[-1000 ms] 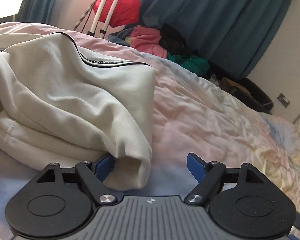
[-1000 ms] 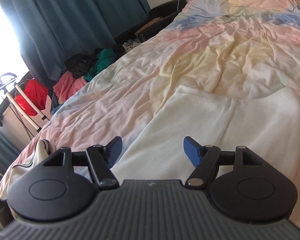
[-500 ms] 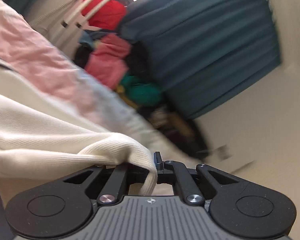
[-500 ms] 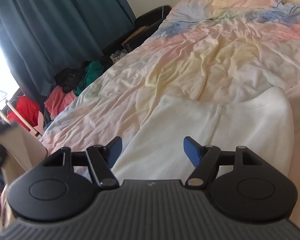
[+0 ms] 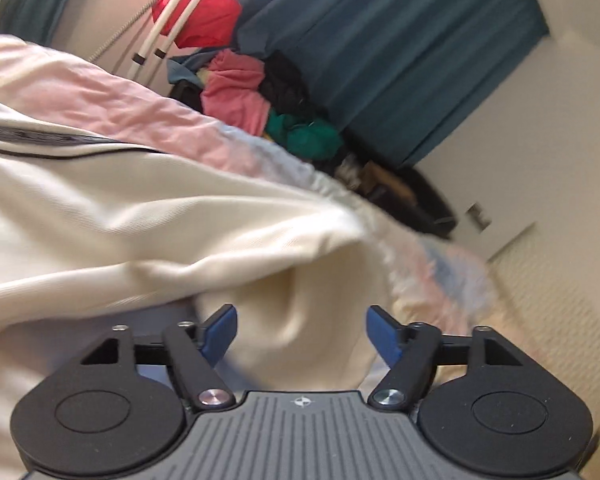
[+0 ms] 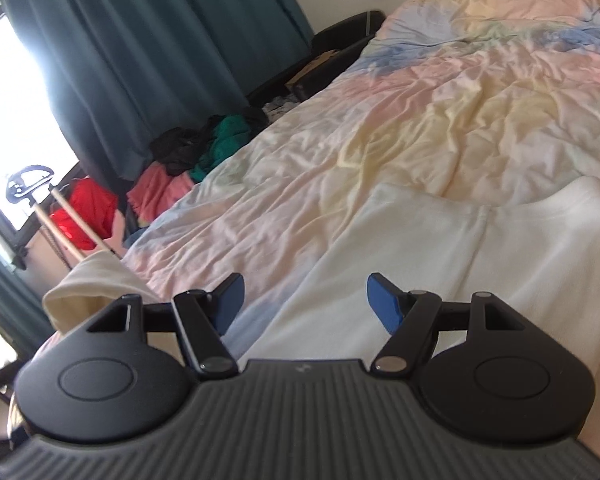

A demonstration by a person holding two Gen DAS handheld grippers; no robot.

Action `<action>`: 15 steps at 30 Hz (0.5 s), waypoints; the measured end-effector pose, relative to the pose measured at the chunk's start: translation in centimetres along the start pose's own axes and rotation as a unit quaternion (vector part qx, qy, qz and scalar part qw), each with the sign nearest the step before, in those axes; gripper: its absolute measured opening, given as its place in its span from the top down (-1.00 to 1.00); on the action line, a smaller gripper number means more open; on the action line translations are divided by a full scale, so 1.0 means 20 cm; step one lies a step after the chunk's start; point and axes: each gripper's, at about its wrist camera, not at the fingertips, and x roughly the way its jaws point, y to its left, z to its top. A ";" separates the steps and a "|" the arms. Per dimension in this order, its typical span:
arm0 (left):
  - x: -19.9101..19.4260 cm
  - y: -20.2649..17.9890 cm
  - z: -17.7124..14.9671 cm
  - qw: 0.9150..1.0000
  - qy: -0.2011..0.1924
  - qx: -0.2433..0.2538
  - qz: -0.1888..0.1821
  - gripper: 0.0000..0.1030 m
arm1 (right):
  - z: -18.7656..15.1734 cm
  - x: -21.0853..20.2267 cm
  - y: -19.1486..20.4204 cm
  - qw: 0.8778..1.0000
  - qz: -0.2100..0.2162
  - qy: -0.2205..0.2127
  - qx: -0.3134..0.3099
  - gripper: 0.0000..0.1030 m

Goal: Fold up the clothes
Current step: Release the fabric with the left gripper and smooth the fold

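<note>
A cream garment [image 5: 140, 208] with a dark-piped edge lies bunched on the pastel bed cover [image 5: 148, 104] and fills the left of the left wrist view. My left gripper [image 5: 299, 320] is just above its blurred end. Its jaws are opening, and the cream cloth sits behind the gap without either blue pad pressing on it. In the right wrist view my right gripper [image 6: 305, 292] stands open over a flat white garment [image 6: 440, 264] on the bed cover [image 6: 380, 120]. A cream fold [image 6: 88, 284] shows at that view's left.
A heap of pink, green and black clothes [image 6: 172, 184] lies on the floor beside the bed, below teal curtains [image 6: 140, 40]. A red item on white poles [image 5: 196, 12] stands by the window. A dark box [image 6: 340, 36] sits near the wall.
The left gripper shut on the cream garment's edge, lifted it up and across, then opened and let it go. The right gripper stayed open and nearly still.
</note>
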 end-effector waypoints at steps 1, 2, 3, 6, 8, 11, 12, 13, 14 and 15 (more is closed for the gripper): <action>-0.08 0.01 -0.04 1.000 0.000 0.019 0.021 -0.50 | -0.01 -0.01 0.01 1.000 0.012 0.003 -0.004 -0.39; -0.17 0.01 -0.08 0.998 -0.001 0.037 0.043 -0.52 | -0.01 -0.01 0.03 1.000 0.025 0.007 -0.007 -0.39; -0.27 0.01 -0.13 0.996 -0.006 0.054 0.064 -0.53 | -0.02 -0.02 0.04 0.999 0.037 0.011 -0.011 -0.39; -0.55 0.00 -0.27 0.988 -0.031 0.097 0.116 -0.56 | -0.03 -0.04 0.08 0.996 0.080 0.023 -0.018 -0.39; -0.68 0.01 -0.34 0.984 -0.058 0.098 0.137 -0.59 | -0.04 -0.05 0.10 0.993 0.109 0.038 -0.013 -0.39; -0.87 0.03 -0.45 0.976 -0.099 0.099 0.167 -0.64 | -0.04 -0.06 0.13 0.991 0.125 0.050 -0.026 -0.39; -0.93 0.04 -0.48 0.974 -0.110 0.095 0.173 -0.65 | -0.04 -0.06 0.15 0.989 0.129 0.063 -0.035 -0.39; -0.95 0.06 -0.50 0.975 -0.116 0.083 0.169 -0.65 | -0.04 -0.05 0.16 0.987 0.133 0.078 -0.039 -0.39; -0.98 0.07 -0.52 0.976 -0.121 0.073 0.166 -0.65 | -0.04 -0.05 0.18 0.985 0.140 0.096 -0.042 -0.39; -1.00 0.08 -0.54 0.977 -0.123 0.065 0.163 -0.65 | -0.05 -0.05 0.19 0.981 0.151 0.114 -0.047 -0.39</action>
